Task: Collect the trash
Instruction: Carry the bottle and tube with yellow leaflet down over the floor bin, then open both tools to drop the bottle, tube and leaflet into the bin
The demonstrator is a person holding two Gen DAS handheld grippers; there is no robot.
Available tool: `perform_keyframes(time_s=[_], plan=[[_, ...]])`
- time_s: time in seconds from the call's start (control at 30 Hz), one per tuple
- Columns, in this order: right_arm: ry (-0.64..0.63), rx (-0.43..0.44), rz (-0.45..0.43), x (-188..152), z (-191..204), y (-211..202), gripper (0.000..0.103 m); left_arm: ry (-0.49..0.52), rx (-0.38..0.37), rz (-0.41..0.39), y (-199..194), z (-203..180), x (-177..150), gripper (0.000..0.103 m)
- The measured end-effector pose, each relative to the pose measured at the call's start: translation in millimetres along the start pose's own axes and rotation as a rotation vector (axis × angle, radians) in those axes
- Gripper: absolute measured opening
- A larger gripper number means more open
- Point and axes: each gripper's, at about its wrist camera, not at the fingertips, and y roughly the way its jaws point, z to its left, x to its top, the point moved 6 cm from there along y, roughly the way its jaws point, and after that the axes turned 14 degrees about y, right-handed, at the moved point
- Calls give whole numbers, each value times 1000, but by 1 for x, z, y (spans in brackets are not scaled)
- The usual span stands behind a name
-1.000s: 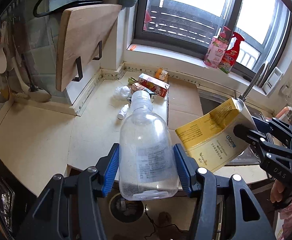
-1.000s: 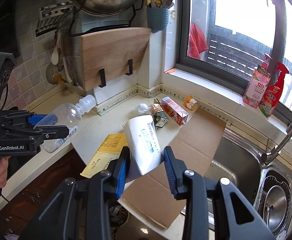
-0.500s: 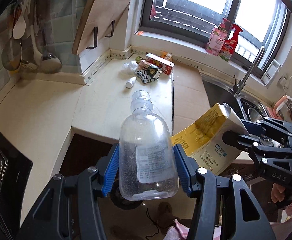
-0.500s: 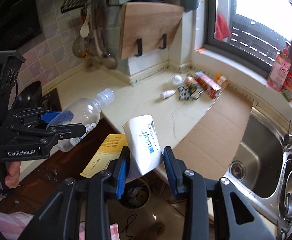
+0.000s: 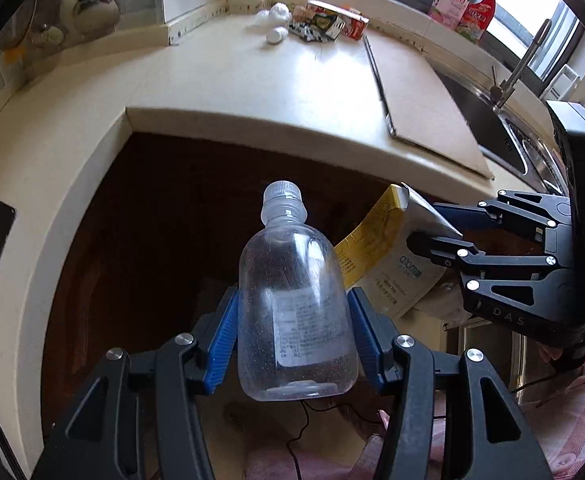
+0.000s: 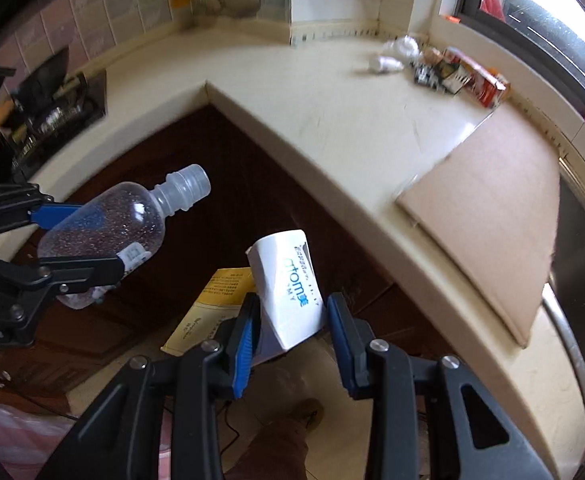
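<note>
My left gripper (image 5: 292, 340) is shut on a clear plastic bottle (image 5: 294, 304), held upright below the counter edge; the bottle also shows in the right wrist view (image 6: 108, 228). My right gripper (image 6: 290, 340) is shut on a white and yellow carton (image 6: 292, 284), which also shows in the left wrist view (image 5: 388, 256) just right of the bottle. Both are held in front of the dark cabinet, over the floor. More trash (image 5: 316, 24) lies in the far counter corner: a red box, wrappers, crumpled white plastic and a small white bottle (image 6: 384, 64).
A cream counter (image 5: 252, 92) wraps round the corner. A flat cardboard sheet (image 5: 420, 100) lies on it beside the steel sink (image 5: 512, 136). Spray bottles (image 5: 464, 4) stand on the window sill. Utensils hang at the left wall. A stove (image 6: 52, 100) is at far left.
Both grippers have pulled back from the counter and dropped below its edge, still holding the bottle and the carton. The floor bin seen earlier is out of sight.
</note>
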Motion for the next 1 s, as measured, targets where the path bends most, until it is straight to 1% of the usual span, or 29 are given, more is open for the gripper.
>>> perform_keyframes(time_s=[0.13,0.27,0.43,0.67,0.8,1.0], plan=[[11,-16,64,-25,4,45,35,-30,-17,50,38,6,-27,52],[22,-38,88,-46,7,85,35,-75,-29,74,79,16,-51,52],[33,-69,95,-65,8,139,35,-110,-19,91,139,30,-78,52],[17,-114,95,-92,6,219,35,-147,-16,131,234,46,-119,52],[3,-119,117,-110,11,264,35,-149,-7,152,286,54,-141,52],[-13,-124,129,-124,12,317,35,-154,-1,177,346,64,-166,52]])
